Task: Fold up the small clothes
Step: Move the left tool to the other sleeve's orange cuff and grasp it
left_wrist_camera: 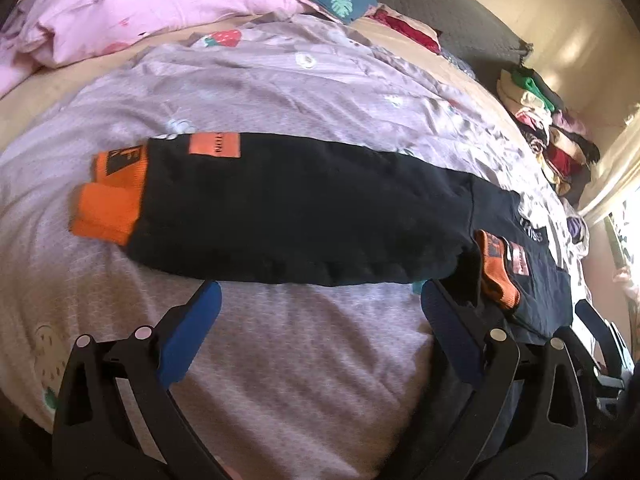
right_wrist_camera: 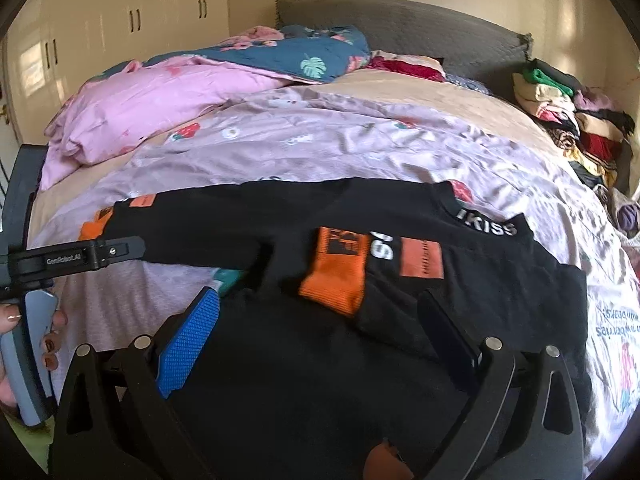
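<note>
Both jaws wide, left gripper (left_wrist_camera: 320, 320) and right gripper (right_wrist_camera: 320, 320) empty. Black sweatshirt (right_wrist_camera: 500, 280) half-folded. Outstretched sleeve (left_wrist_camera: 280, 216) likely bunches if dragged.

Warm daylight glares from the right; fisheye edges bend, slightly soft.

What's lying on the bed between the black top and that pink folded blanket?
Only rumpled lilac bedsheet with a strawberry print lies between the black top with orange cuffs and the pink folded blanket, clearest in the right wrist view.
</note>
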